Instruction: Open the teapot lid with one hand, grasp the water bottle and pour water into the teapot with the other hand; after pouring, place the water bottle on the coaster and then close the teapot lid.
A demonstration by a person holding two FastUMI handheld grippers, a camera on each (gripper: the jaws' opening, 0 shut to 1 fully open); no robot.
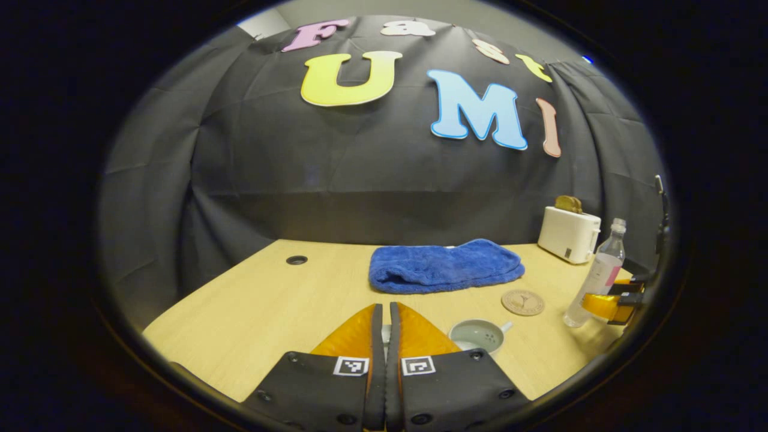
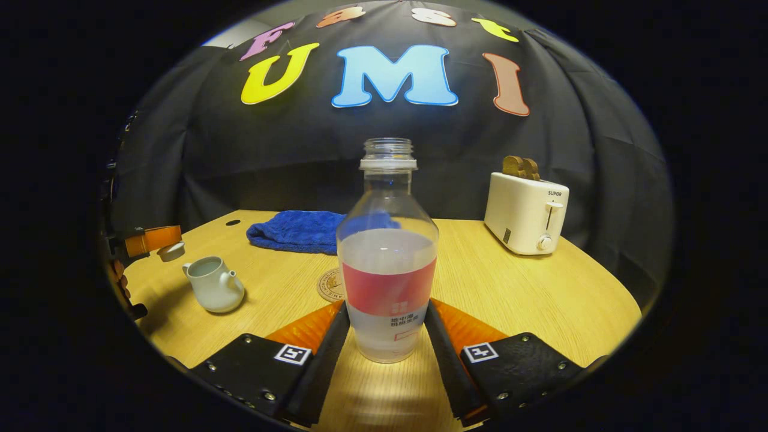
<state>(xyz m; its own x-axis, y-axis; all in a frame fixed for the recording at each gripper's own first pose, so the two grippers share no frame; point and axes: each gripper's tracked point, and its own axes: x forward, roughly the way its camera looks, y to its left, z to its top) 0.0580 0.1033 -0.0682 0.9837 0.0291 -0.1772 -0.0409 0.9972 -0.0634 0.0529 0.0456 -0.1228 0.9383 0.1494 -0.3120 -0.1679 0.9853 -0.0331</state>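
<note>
Now | left claw (image 1: 384, 318) pinches teapot lid (image 2: 171, 251), lifted beside open teapot (image 2: 213, 288) | right claw (image 2: 387, 327) clamps water bottle (image 2: 387, 264) on tabletop (image 2: 516, 294) | I'd lift it upright, tip slowly over opening | coaster (image 1: 523, 302) waits nearby

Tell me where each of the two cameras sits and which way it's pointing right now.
Left gripper view: rides on the left gripper, low over the table, facing the booth wall; its own fingers show closed at the bottom, the open teapot just beyond.
Right gripper view: rides on the right gripper, facing the same wall; its fingers press both sides of the uncapped water bottle.
Shared: blue towel, toaster, coaster, teapot, bottle; each shows the other gripper at its edge.
</note>
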